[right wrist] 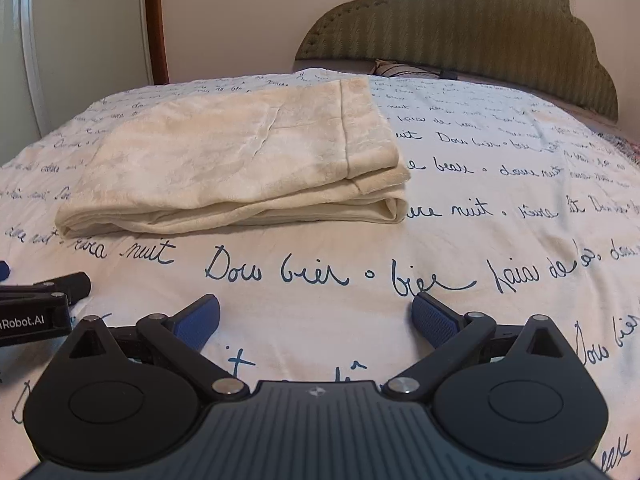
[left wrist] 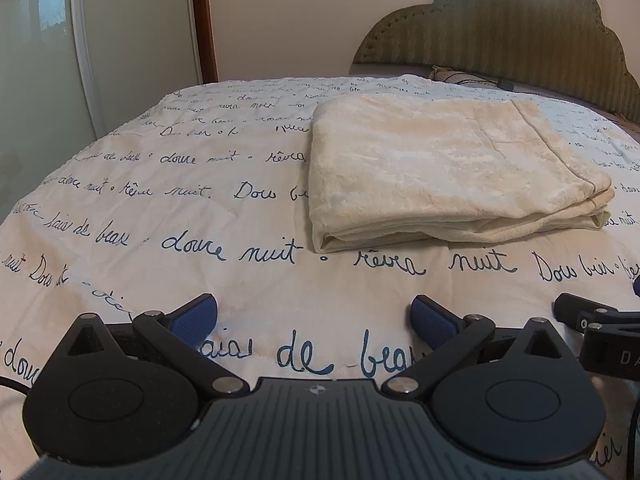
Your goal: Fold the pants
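Cream plush pants [left wrist: 448, 168] lie folded in a flat stack on the bed, ahead and right of centre in the left wrist view. In the right wrist view the pants [right wrist: 240, 160] lie ahead and left of centre. My left gripper [left wrist: 314, 320] is open and empty, low over the bedcover, well short of the pants. My right gripper [right wrist: 316, 320] is open and empty too, just as far back. Part of the right gripper shows at the left view's right edge [left wrist: 600, 320]. The left gripper shows at the right view's left edge [right wrist: 40, 308].
The bed has a white cover with blue handwriting [left wrist: 192, 248]. A green padded headboard [left wrist: 520, 28] stands at the far end, with a pillow and a dark cable [right wrist: 412, 68] before it. A glass sliding door [left wrist: 36, 80] and a wooden frame stand left.
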